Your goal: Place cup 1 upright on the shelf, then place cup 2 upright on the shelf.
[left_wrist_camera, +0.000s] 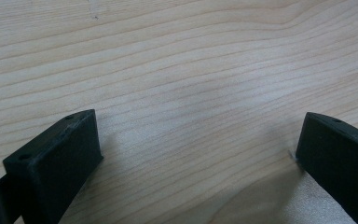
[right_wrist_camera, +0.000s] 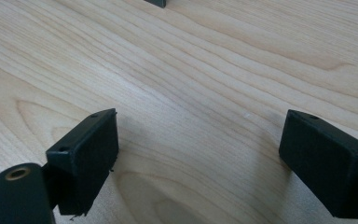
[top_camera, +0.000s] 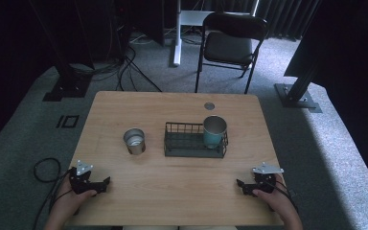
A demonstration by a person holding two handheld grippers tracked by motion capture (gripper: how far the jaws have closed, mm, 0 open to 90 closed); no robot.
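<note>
A steel cup [top_camera: 134,141] stands upright on the wooden table [top_camera: 124,110], left of centre. A black wire basket [top_camera: 184,142] sits at the middle, and a teal cup [top_camera: 214,132] leans in its right end with its mouth toward me. My left gripper [top_camera: 104,184] rests near the front left edge, held by a hand, open over bare wood [left_wrist_camera: 196,93]. My right gripper [top_camera: 242,186] rests near the front right edge, also open, with nothing between its jaws [right_wrist_camera: 200,135].
A small round grommet [top_camera: 209,106] is set in the table's far side. Beyond the table stand a black folding chair [top_camera: 230,45], a white desk leg [top_camera: 176,33], floor cables [top_camera: 124,72] and dark frame posts [top_camera: 299,81].
</note>
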